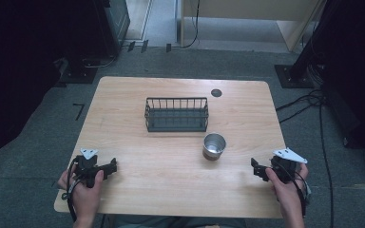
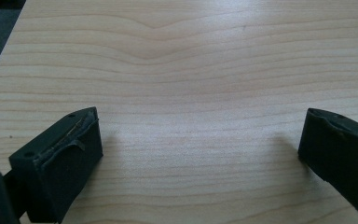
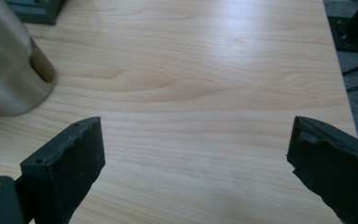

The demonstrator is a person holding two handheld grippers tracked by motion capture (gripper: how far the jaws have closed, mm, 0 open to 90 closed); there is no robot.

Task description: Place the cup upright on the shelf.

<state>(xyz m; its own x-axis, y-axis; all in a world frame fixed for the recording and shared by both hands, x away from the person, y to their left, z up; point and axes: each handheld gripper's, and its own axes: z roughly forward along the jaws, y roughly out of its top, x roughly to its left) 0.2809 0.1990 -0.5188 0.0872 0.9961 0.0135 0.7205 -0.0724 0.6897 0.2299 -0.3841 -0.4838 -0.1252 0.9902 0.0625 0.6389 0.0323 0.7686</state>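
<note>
Pale wood tabletop carries a black wire basket at centre and a steel cup upright just below its right corner, apart from it; both sit within easy reach. Left gripper at lower left and right gripper at lower right stand with jaws wide and empty; the right 1 points toward the cup, probably to take it.
</note>
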